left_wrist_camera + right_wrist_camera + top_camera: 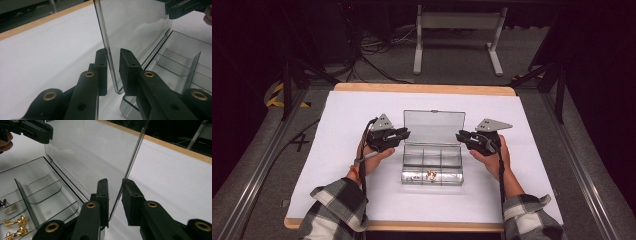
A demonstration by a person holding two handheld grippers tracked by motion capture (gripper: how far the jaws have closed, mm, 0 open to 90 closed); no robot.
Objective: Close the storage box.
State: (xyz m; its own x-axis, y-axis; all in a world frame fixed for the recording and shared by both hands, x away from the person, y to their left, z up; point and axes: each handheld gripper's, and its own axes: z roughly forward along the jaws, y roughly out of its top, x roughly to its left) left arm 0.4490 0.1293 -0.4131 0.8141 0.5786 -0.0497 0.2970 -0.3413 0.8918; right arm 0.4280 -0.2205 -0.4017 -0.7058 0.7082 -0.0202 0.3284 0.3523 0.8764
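A white sheet covered the wood-edged table (422,89), with grey floor and a table frame (457,35) beyond. The left gripper (113,71) and right gripper (115,200) each had jaws slightly parted around an edge of the upright clear lid (434,127), not clamped. Between them sat the transparent compartment box (432,164), gold pieces (15,227) in its near cells.

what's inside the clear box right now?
The box has divided compartments. Gold clips lie in a near one, with a silver piece in the next. The far compartments look empty. The right gripper's jaws cover the corner nearest them.
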